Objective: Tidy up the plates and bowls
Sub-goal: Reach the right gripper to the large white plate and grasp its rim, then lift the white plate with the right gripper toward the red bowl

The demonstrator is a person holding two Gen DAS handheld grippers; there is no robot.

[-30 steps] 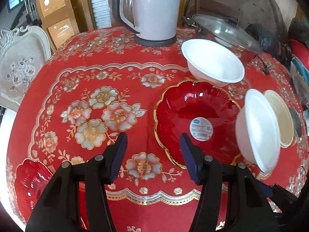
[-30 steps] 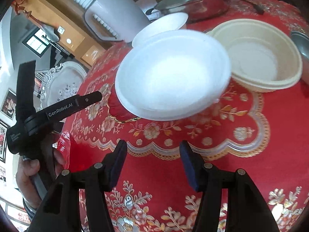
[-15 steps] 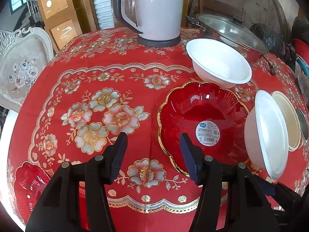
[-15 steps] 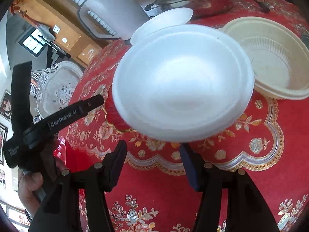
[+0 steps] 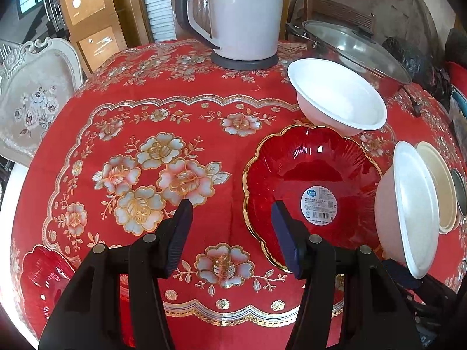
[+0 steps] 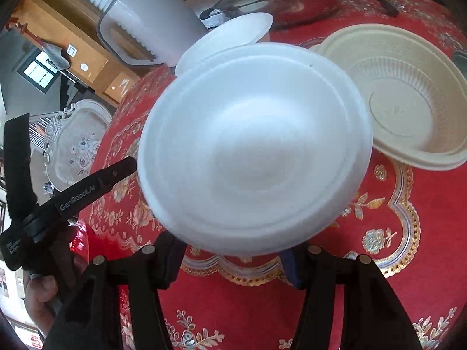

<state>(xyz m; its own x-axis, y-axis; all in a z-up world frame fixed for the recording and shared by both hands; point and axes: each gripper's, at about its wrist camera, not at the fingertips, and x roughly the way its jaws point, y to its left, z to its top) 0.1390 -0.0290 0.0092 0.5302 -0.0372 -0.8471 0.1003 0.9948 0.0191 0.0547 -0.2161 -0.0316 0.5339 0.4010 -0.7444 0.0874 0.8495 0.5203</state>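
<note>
While the left gripper (image 5: 230, 227) hangs with its 2 dark fingers released and only the red flowered tablecloth (image 5: 146, 110) between them, the right gripper (image 6: 233, 259) has its fingers spread too, tips tucked under the near rim of the round white foam bowl (image 6: 254, 151), clamping nothing. That bowl is at the edge of the scalloped red plate with a gold rim (image 5: 306, 175), just beside a ribbed cream plastic bowl (image 6: 402, 102). A second white foam bowl (image 5: 338, 99) stands behind the plate, then a tall white jug (image 5: 245, 14) and a steel pot under a glass lid (image 5: 356, 46). A carved pale chair (image 5: 32, 96) and brown cabinets (image 5: 93, 14) lie beyond the table. "GenRobot.AI" reads on the left gripper's side; the round sticker (image 5: 319, 202) on the plate is too small to read. All 3 bowls show bare insides
</note>
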